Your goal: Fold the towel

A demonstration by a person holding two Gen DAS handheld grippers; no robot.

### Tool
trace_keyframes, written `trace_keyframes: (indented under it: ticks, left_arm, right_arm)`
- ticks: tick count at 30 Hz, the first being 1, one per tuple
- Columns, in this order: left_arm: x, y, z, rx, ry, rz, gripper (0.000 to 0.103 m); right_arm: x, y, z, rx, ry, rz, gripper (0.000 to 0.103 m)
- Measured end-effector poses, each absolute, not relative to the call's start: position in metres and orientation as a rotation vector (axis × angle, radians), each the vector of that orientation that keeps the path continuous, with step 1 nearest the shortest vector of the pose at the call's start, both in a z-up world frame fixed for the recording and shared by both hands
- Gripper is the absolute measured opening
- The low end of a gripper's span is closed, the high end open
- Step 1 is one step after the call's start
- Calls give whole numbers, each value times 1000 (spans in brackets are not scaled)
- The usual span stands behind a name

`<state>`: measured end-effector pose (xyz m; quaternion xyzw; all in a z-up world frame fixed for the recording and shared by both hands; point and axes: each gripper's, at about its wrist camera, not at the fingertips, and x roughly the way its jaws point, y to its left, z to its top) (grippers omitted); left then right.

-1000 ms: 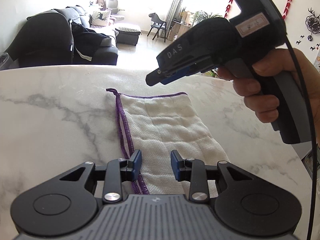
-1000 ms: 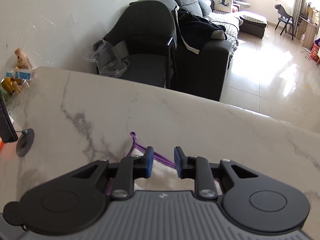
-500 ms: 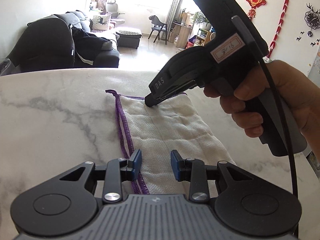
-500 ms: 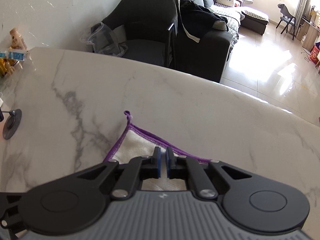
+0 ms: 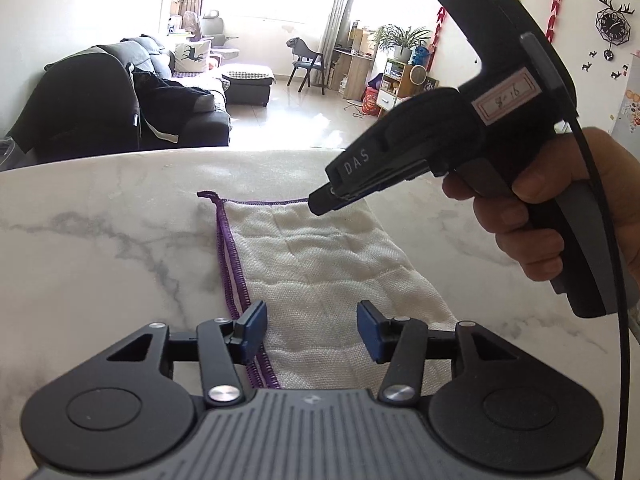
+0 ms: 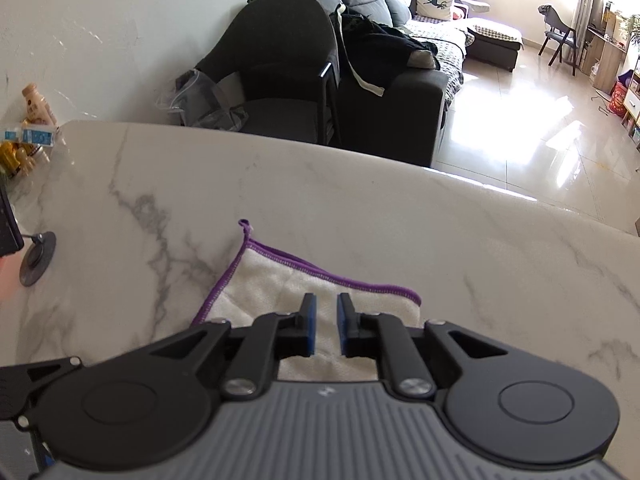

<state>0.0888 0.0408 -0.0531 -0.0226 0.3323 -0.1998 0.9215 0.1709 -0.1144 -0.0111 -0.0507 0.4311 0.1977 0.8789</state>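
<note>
The towel [image 5: 320,276], a white woven cloth edged in purple stitching, lies flat on the marble table [image 5: 100,248] as a long strip already folded lengthwise, its doubled purple hem running down its left side and a small hanging loop at the far left corner. The biggest change from a second ago is in the left gripper [image 5: 308,326]: its jaws, which stood narrow over the near end of the strip, are now opening and straddle a broad part of the cloth without the pads pressing on it, with the left pad just beside the purple hem. At the far end, the right gripper [image 5: 320,204] has come down from above the table to the towel's far edge, near its middle; half a second ago it looked nearly closed against the cloth, and now its jaws are opening slightly, leaving a narrow gap. In the right wrist view the right gripper [image 6: 325,330] shows bare cloth in that gap, and no fold or edge is lifted, so it does not appear to have caught the fabric. The towel itself has kept its place and shape throughout. My reading is that the lengthwise fold is done and the hands are setting up the crosswise one, with neither end yet gripped; the far pinch probably needs another try, and the near end awaits a closing of the widened jaws.
</note>
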Motion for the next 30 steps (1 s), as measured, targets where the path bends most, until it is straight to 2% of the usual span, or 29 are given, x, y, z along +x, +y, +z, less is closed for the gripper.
trace_keyframes:
  ticks: [8,12,16,23,30]
  left_arm:
    - [94,33,-41,-50,653,-493,49]
    - [97,27,-49,-24,679,-518,44]
    - [97,28,-61,2,695,-501,43]
    - [93,42,-66,31,663,-470,41]
    - [87,65,-56,-31,671,-469,40]
  right_arm:
    - [135,-123,-11,-89,904,466,13]
    - [119,-120,-14,-81,911,504,13]
    - [111,-116,-20,-101,916,518,13]
    - [110,-129,-26,-86,906,479,11]
    - [94,-145,-13,-30,879,470,15]
